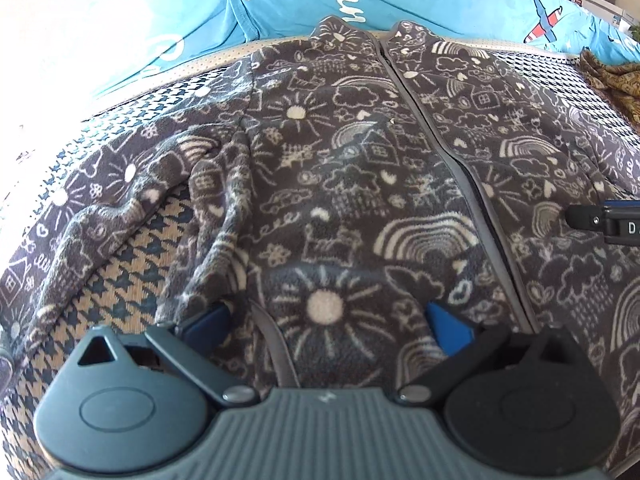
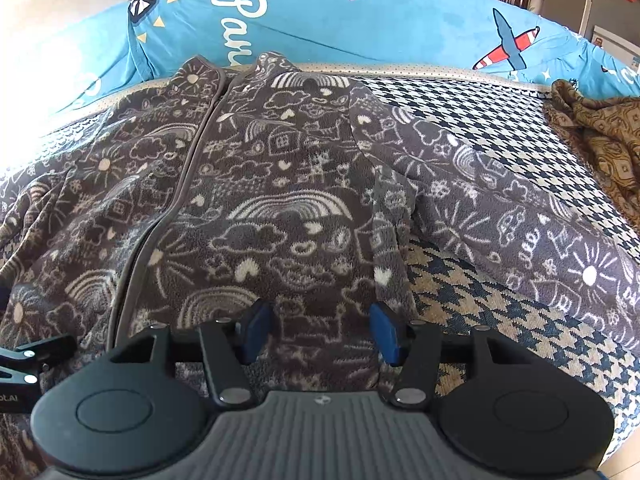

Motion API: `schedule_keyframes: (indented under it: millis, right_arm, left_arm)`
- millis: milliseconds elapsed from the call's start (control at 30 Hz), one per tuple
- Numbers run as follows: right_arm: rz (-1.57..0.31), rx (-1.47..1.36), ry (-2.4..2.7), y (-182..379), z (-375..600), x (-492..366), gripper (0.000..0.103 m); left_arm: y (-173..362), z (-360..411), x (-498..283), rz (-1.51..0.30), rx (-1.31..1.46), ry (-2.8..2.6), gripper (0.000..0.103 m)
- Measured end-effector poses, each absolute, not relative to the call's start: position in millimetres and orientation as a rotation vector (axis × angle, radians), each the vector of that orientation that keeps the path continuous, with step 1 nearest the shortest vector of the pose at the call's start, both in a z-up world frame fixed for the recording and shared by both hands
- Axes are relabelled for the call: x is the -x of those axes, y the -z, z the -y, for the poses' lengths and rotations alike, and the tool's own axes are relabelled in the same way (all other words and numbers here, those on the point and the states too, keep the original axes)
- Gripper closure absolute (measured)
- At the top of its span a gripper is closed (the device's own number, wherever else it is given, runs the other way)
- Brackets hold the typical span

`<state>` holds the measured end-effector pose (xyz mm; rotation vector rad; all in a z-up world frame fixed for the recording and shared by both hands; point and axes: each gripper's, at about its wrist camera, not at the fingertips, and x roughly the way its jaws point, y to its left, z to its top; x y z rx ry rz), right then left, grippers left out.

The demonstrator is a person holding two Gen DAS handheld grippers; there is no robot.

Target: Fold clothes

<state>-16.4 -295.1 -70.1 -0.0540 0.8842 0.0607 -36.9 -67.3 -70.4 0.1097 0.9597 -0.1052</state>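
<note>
Left gripper (image 1: 328, 320) is spread wide, both blue fingers (image 1: 450, 326) pushed down into the bottom hem of the fleece jacket (image 1: 340, 160) with nothing pinched between them. Right gripper (image 2: 320, 326) is the same deal: jaws apart, blue fingers (image 2: 386, 334) resting on the hem a bit further toward the jacket's other side, not clamping anything. You can catch the right gripper's tip poking in at the edge of the left view too.

One jacket here, dark grey with doodle print (suns, rainbows, clouds, little houses). It's lying face up and flat on the houndstooth cover (image 2: 480, 300), zipper (image 1: 440, 132) closed. Long axis runs straight away from the grippers: hem nearest them, collar (image 2: 236, 68) at the far end, touching or just short of the blue bedding (image 2: 360, 28).

Two sleeves, both spread out to the sides and angling back toward the hem. The sleeve (image 1: 100, 208) in the left view is bunched and rumpled near the armpit; the other sleeve (image 2: 520, 208) in the right view lies flatter.

One brown patterned cloth (image 2: 600, 140) sits crumpled at the far right, well apart from the jacket.
</note>
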Motion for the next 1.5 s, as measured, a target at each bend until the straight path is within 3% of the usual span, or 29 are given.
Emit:
schedule_keyframes:
  millis: [500,800,1500]
  right_arm:
    - [-0.838,-0.127,-0.052,42.6,324.3,71.1,0.048]
    - [-0.889,-0.132,0.039,56.6,317.7,94.7,0.047]
    - [-0.882,-0.153,0.114,69.5,317.9,123.0,0.024]
  left_arm:
    - [50.8,68.1,76.5,-0.852,-0.139,0.135,0.000]
    - [59.4,66.9,101.9,-0.874,-0.150,0.153,0.000]
    - [58.5,18.8,127.3,-0.897,-0.039,0.080,0.000]
